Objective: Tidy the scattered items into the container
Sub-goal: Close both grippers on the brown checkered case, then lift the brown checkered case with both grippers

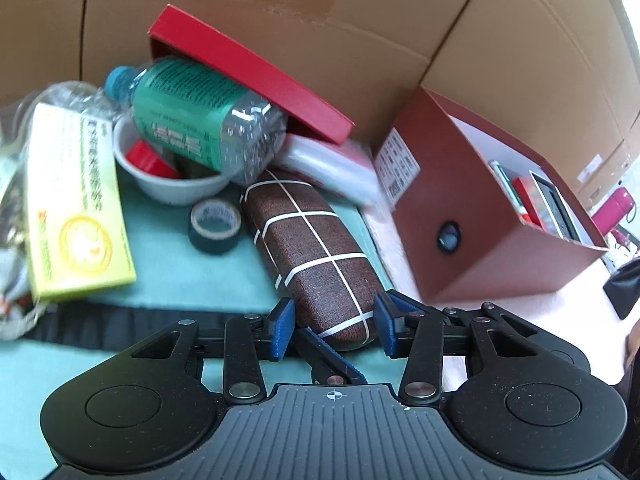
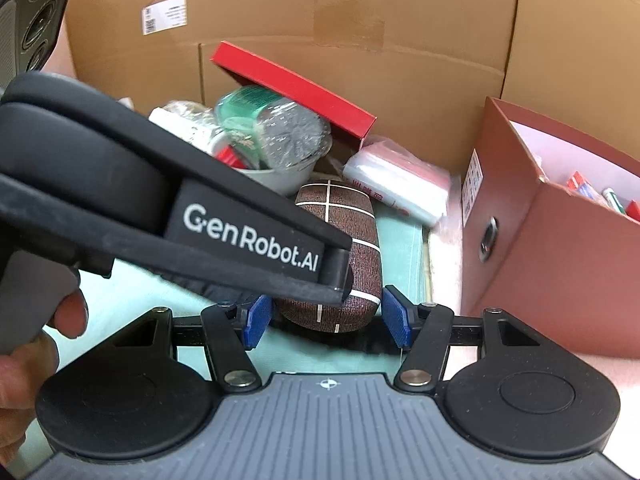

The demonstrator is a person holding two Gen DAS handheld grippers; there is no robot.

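A: Which thing are you going for?

B: The brown checked glasses case (image 1: 316,256), lying lengthwise on the green cloth (image 1: 192,276) on the bench, its near end towards me. It's the nearest loose item and it's free of the heap, so I judge it the easy first pick.

A: Have you got it?

B: Not yet, I think. My left claw (image 1: 334,330) straddles the near end, partly open; a sliver of gap shows beside each blue pad, so I'd say it isn't gripping. My right claw (image 2: 328,320) stands wider, around the same end, with clear space on both sides.

A: Why both on one case?

B: Probably one steadies while the other takes hold; from the right wrist view my left tool crosses just above the case.

A: And where does it go?

B: Into the open reddish-brown box (image 1: 496,216) just to the right, which already holds a few things.

A: The rest?

B: The green-labelled bottle (image 1: 200,120) leans on the white bowl (image 1: 168,184) under a red lid (image 1: 256,76); the tape roll (image 1: 216,226) and the yellow carton (image 1: 76,204) lie close by. Those wait, since pulling at the pile could tip the bottle.
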